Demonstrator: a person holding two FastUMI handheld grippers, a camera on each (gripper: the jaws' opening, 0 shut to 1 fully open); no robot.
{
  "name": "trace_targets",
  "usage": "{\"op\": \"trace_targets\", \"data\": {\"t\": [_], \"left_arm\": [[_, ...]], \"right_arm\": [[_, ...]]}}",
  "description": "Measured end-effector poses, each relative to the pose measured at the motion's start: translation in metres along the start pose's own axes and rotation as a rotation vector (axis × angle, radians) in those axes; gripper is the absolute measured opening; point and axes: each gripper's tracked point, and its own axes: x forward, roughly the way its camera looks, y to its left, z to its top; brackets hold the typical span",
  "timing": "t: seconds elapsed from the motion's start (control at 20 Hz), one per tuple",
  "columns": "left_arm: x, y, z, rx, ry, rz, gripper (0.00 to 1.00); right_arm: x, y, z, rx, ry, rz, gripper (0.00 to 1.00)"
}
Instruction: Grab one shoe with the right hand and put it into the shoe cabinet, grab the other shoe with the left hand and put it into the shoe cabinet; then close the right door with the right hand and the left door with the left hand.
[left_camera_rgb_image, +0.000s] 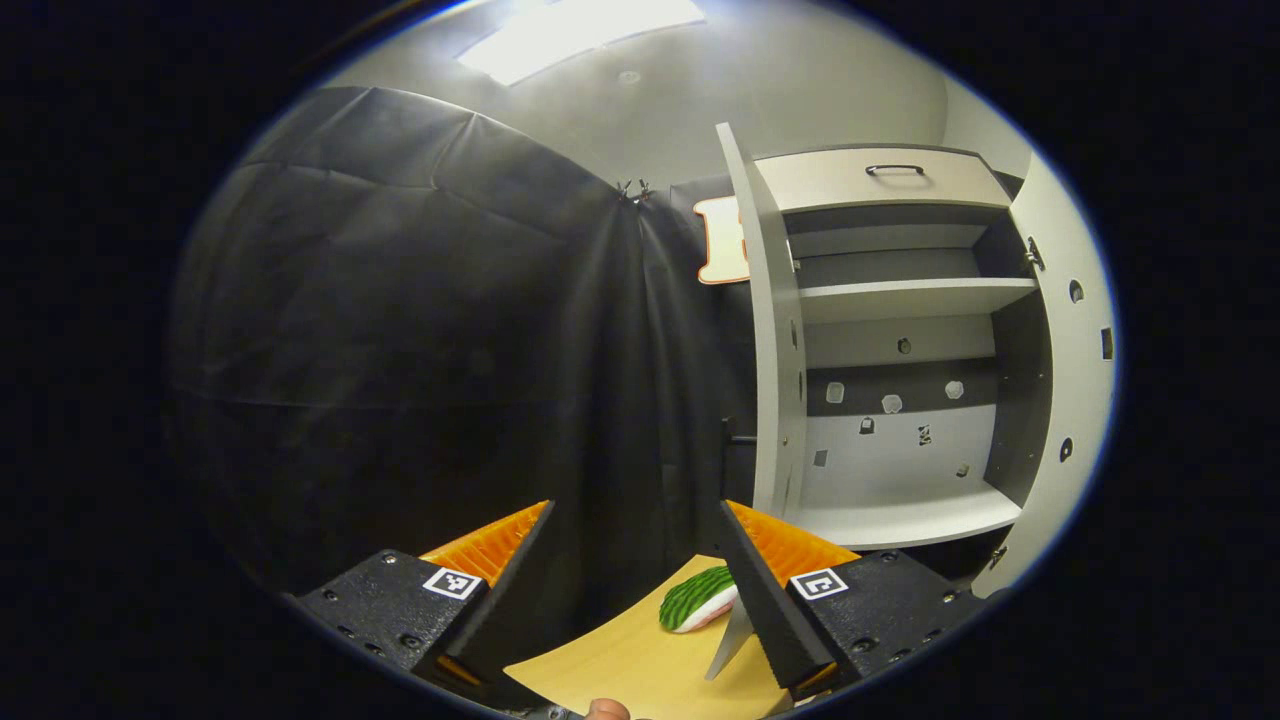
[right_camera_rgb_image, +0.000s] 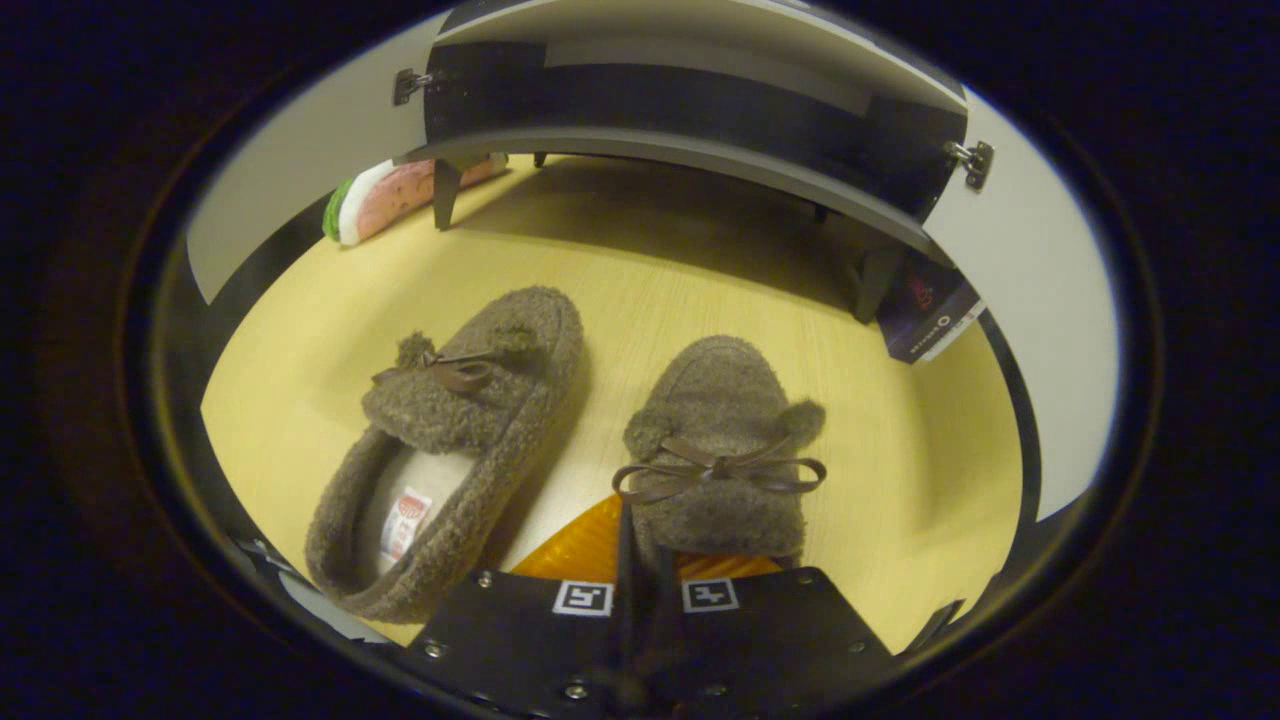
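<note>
Two brown fuzzy shoes with bows lie side by side on the yellow table top (right_camera_rgb_image: 930, 470) in the right gripper view. My right gripper (right_camera_rgb_image: 637, 545) is closed on the heel rim of the right shoe (right_camera_rgb_image: 725, 440), which covers one finger. The left shoe (right_camera_rgb_image: 460, 440) lies free beside it. Just beyond stands the shoe cabinet (right_camera_rgb_image: 700, 150), its base raised on legs. In the left gripper view the cabinet (left_camera_rgb_image: 900, 300) stands at the right, both doors swung open and its shelves bare. My left gripper (left_camera_rgb_image: 638, 515) is open, held up facing the black cloth wall.
A watermelon-slice toy (right_camera_rgb_image: 400, 195) lies by the cabinet's left front leg, also visible as the toy (left_camera_rgb_image: 700, 598) between my left fingers. A dark box (right_camera_rgb_image: 925, 310) stands by the right leg. The open doors (left_camera_rgb_image: 770, 330) flank the cabinet front.
</note>
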Motion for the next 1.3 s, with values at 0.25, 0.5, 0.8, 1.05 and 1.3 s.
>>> {"op": "trace_targets", "data": {"t": [0.25, 0.5, 0.8, 1.05, 1.3], "left_arm": [[-0.001, 0.000, -0.004, -0.010, 0.014, -0.023, 0.96], [0.003, -0.010, -0.007, -0.029, 0.015, -0.058, 1.00], [0.009, -0.024, -0.015, -0.043, 0.028, -0.096, 0.96], [0.016, -0.025, -0.021, -0.058, 0.043, -0.092, 0.96], [0.021, -0.019, -0.028, -0.074, 0.055, -0.071, 0.93]], "right_arm": [[-0.008, -0.004, 0.005, 0.041, -0.017, -0.005, 0.01], [-0.036, -0.017, 0.024, 0.136, -0.076, 0.023, 0.00], [-0.098, -0.042, 0.087, 0.216, -0.237, 0.046, 0.01], [-0.174, -0.073, 0.195, 0.222, -0.480, 0.044, 0.00], [-0.228, -0.097, 0.310, 0.194, -0.659, 0.036, 0.00]]}}
